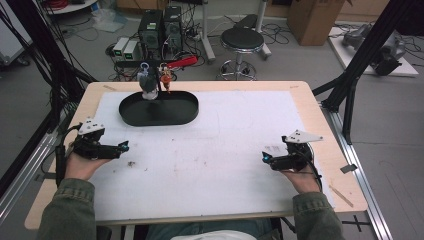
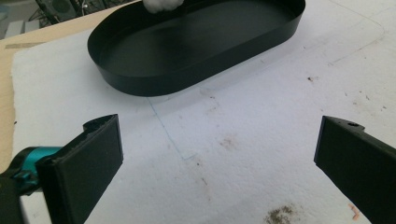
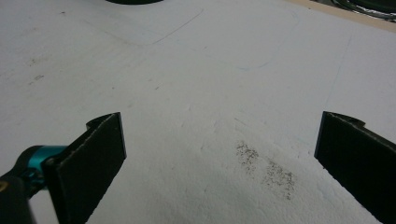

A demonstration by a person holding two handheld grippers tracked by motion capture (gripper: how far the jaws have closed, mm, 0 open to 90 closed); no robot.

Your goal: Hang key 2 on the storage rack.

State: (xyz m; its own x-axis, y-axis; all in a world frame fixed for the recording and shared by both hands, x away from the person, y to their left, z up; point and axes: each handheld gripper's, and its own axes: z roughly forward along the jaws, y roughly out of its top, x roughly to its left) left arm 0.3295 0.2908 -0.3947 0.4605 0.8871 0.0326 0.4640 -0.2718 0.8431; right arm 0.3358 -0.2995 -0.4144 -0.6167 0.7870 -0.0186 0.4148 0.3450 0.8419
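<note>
High view: the black oval tray (image 1: 159, 111) lies on the worktop (image 1: 210, 150), long axis running 9 to 3 o'clock, at about 1 o'clock from the left gripper (image 1: 123, 146), the nearer one; small figures, possibly toys (image 1: 150, 82), stand at its far rim. The right gripper (image 1: 265, 157) sits well apart.

Left gripper view: jaws spread wide, empty; the tray lies ahead at 12 o'clock.

Right gripper view: jaws equally wide, holding nothing, above the bare white sheet (image 3: 210, 70).

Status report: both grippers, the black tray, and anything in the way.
Left gripper and right gripper open, empty, low over the white mat. Black tray at far left, small figures at its back rim. Nothing between left gripper and tray.
</note>
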